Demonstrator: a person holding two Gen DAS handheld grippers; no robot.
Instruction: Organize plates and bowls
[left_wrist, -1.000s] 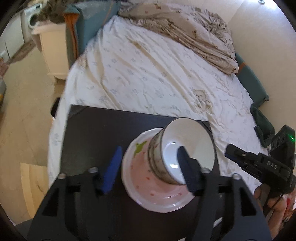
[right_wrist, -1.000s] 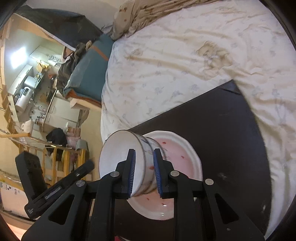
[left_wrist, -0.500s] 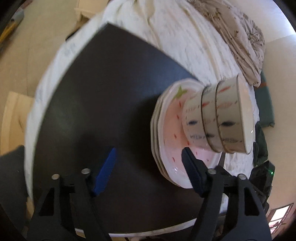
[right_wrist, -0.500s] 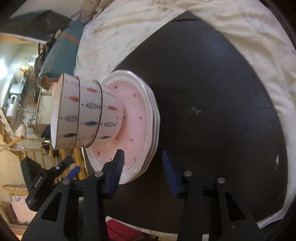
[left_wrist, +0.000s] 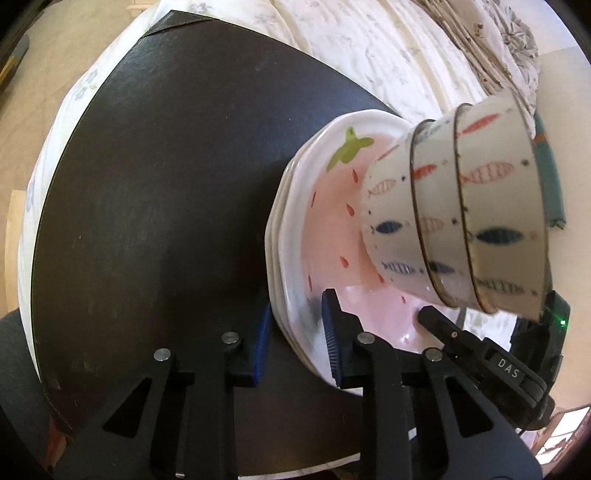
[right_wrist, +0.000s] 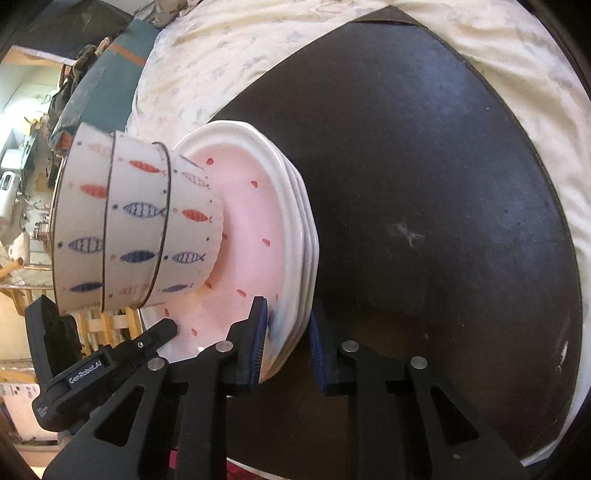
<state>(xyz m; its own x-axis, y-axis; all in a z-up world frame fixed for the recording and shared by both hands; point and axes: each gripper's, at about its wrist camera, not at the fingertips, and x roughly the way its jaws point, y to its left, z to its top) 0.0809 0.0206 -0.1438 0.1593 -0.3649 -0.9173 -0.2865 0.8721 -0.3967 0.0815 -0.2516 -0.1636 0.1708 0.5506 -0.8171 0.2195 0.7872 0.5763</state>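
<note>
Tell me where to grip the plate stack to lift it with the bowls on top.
Grip the plate stack by its rim, from two opposite sides, level with the mat. The bowls fill the centre, so only the rim is free. Both grippers are closing there now.

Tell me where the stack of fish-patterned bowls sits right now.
The bowl stack sits on the pink strawberry plates on the black board, right side of the left wrist view.

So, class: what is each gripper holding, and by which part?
Both hold the plate stack by its near rim: the left gripper and right gripper are closing on it side by side. Bowls ride on top.
</note>
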